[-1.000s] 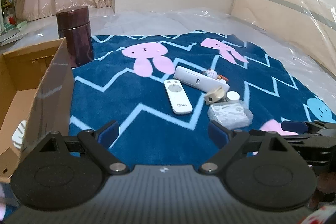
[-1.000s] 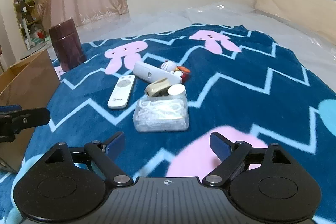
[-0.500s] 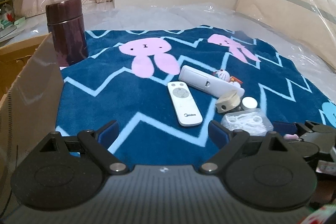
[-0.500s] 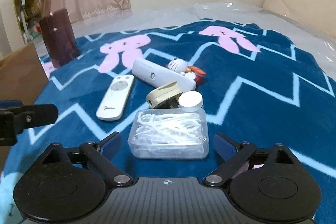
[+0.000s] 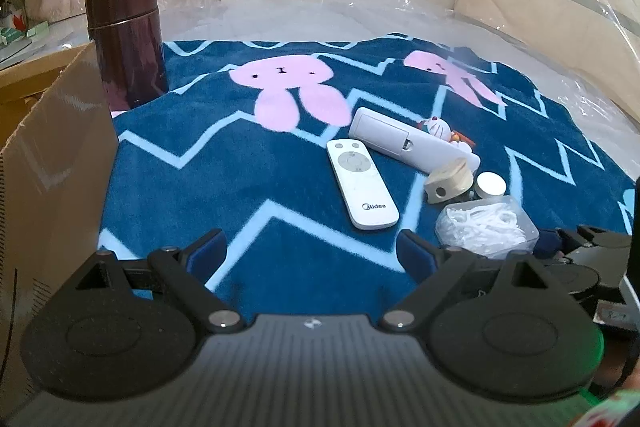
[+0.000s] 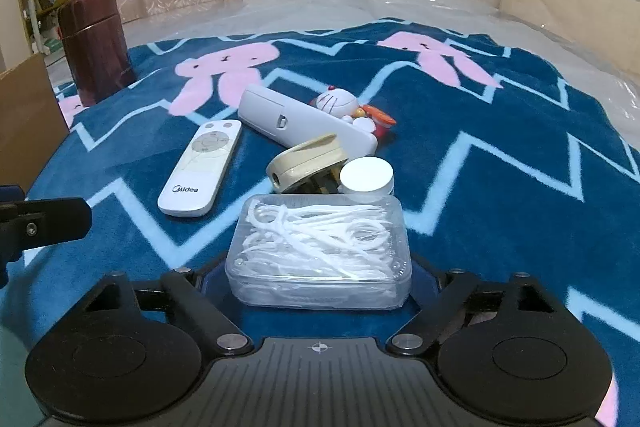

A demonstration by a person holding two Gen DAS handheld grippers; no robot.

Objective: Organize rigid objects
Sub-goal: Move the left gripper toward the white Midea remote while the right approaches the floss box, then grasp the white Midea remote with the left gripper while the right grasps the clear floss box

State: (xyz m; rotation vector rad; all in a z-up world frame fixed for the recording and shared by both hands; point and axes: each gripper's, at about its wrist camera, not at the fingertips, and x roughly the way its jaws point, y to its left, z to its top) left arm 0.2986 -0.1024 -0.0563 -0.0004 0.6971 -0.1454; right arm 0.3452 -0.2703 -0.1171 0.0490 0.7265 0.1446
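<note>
Remote controls: two, a Midea remote (image 6: 201, 169) and a longer white remote (image 6: 305, 123) lying face down
Clear floss-pick box (image 6: 320, 251): one, between the right gripper's fingers
Cream plug (image 6: 307, 163): one
Small white-lidded jar (image 6: 367, 177): one
Cat figurine (image 6: 338, 105): one
Dark brown canister (image 5: 127, 41): one, far ahead to the left
Cardboard box (image 5: 52, 163): one, left of the left gripper
Pink rabbits printed on the blanket (image 5: 224, 187): two whole in the left view

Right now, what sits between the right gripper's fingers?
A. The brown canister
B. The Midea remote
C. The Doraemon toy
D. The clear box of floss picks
D: in the right wrist view the floss box lies between the open right gripper fingers, not yet clamped.
</note>
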